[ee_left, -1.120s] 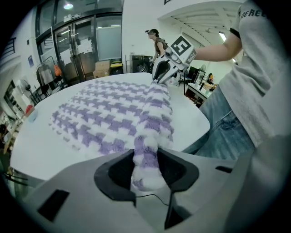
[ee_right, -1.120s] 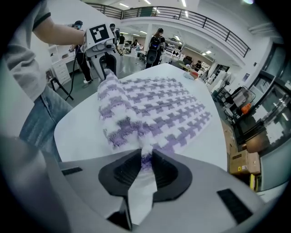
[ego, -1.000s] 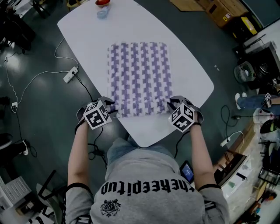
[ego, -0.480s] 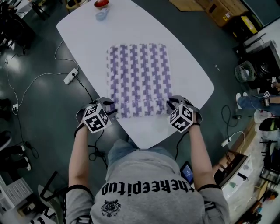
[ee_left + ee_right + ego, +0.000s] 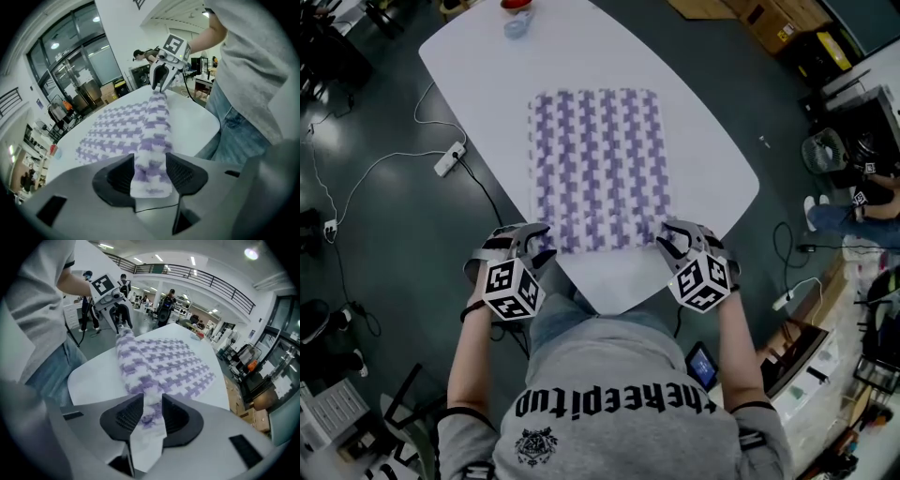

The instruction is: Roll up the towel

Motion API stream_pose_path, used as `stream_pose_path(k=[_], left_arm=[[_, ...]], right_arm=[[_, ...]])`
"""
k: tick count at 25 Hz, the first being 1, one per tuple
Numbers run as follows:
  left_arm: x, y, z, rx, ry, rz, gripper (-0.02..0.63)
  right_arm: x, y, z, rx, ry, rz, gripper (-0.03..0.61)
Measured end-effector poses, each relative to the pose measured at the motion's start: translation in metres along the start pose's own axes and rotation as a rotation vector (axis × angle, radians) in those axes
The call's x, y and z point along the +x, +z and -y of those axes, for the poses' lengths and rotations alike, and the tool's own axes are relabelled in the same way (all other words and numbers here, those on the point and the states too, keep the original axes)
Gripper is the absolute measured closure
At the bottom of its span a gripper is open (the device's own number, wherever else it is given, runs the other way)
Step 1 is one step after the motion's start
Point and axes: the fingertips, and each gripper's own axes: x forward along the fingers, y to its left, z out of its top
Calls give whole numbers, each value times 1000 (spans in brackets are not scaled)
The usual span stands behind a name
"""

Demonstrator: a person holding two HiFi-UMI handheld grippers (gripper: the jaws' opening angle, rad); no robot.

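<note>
A purple-and-white houndstooth towel point(image 5: 598, 155) lies flat on the white table point(image 5: 703, 169). Its near edge is bunched into a thick fold and lifted between my two grippers. My left gripper point(image 5: 540, 247) grips the fold's left end; in the left gripper view the towel point(image 5: 154, 131) fills the gap between the left gripper's point(image 5: 150, 174) pads. My right gripper point(image 5: 669, 242) grips the right end, and the towel point(image 5: 157, 362) passes between the right gripper's point(image 5: 152, 416) pads. Both sets of jaws are opening, with the cloth still touching the pads. Each gripper view shows the other gripper at the fold's far end.
A red object point(image 5: 517, 4) and a small pale blue one point(image 5: 517, 28) sit at the table's far end. On the floor to the left lie a power strip point(image 5: 450, 161) and cables. Cardboard boxes point(image 5: 773, 23) and equipment stand at the right.
Both grippers have drawn back toward the person and risen, taking the towel's near edge up with them. The left gripper has rolled somewhat.
</note>
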Motion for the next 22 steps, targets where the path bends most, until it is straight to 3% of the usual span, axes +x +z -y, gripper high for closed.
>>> stream_pose_path(k=[6,14,16,18,22], left_arm=[[28,-16,31,22,-14,-87,372],[46,-33,16,51,31,-158,368],[42,-32,12,66,58,-161,450],[36,-31,13,69,64,-155,493],[27,-28,30,64,5,-136,506]], right_arm=[[17,-24,-32,-94,35,-84,417],[52,-33,-13,-180,-75,-167,400],[50,-32,-11,-187,-83,-170,466],[45,-31,-12,-186,-78,-167,494],[32,-32,-28,-162,-17,-166,499]])
